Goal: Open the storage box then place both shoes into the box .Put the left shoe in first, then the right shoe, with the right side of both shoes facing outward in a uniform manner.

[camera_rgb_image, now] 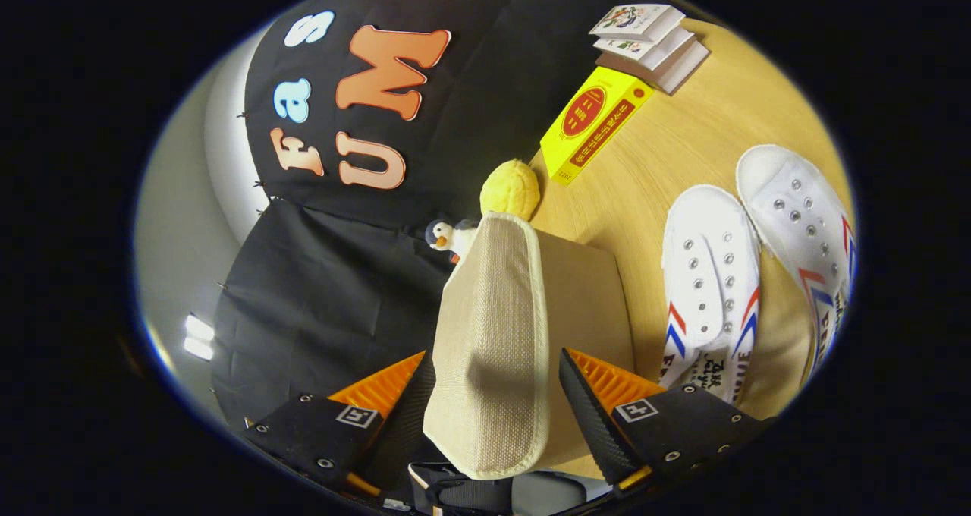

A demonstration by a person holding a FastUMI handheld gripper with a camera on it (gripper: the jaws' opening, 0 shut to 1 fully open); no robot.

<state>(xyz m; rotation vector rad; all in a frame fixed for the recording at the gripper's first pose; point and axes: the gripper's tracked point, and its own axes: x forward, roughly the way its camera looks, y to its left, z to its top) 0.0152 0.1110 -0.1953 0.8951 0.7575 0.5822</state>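
Woven beige lid (493,341) of the storage box (584,303) sits pinched between the gripper's (497,394) closed fingers, swung up to open it, while both white shoes (713,288) wait at 3 o'clock.

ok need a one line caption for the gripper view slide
Gripper jaws straddle the storage box's fabric lid, with two white shoes lying on the wooden table beyond.
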